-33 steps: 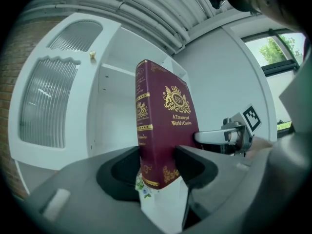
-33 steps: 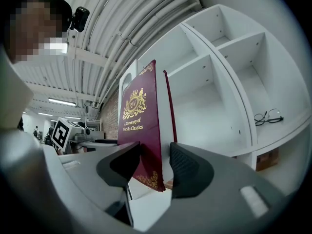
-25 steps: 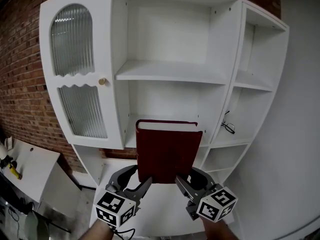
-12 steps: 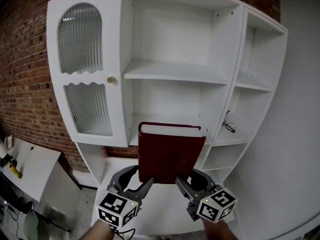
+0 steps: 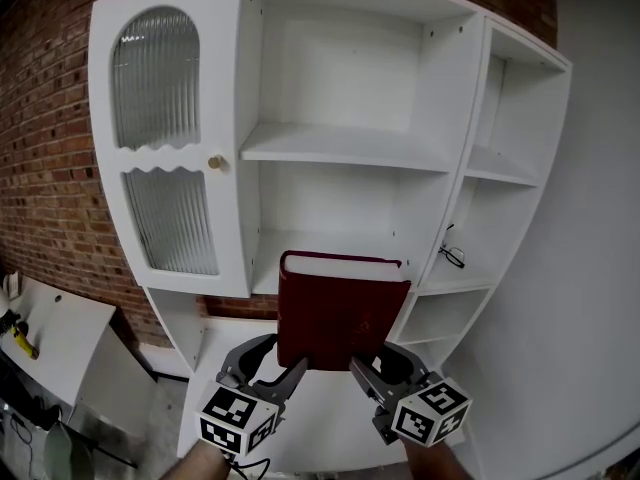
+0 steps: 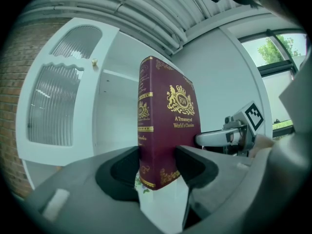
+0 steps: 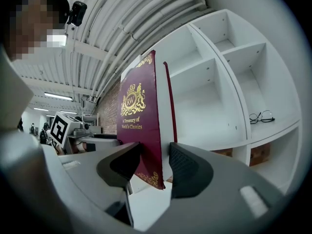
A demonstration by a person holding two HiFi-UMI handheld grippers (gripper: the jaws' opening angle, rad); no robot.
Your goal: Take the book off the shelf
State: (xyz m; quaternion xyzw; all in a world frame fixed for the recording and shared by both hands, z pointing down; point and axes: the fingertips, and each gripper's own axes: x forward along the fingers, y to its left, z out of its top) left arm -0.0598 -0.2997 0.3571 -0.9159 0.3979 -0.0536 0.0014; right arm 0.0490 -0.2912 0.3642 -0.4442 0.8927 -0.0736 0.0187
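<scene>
A dark red hardback book [image 5: 338, 310] with gold print stands upright in the air in front of the white shelf unit [image 5: 340, 143]. Both grippers hold it by its bottom corners. My left gripper [image 5: 285, 372] is shut on the spine-side corner; in the left gripper view the book [image 6: 165, 121] is pinched between the jaws [image 6: 158, 167]. My right gripper [image 5: 362, 368] is shut on the open-edge corner, where the cover and pages [image 7: 146, 126] sit between its jaws [image 7: 156, 162]. The book is clear of the shelves.
The cabinet's left side has a ribbed-glass door [image 5: 160, 138] with a small brass knob [image 5: 214, 162]. A pair of glasses [image 5: 452, 253] lies on a right-hand shelf. Brick wall [image 5: 50, 168] stands behind, and a white table [image 5: 50, 338] is at lower left.
The book and both grippers keep the same hold; the view shifts slightly and the book sits a touch lower against the cabinet.
</scene>
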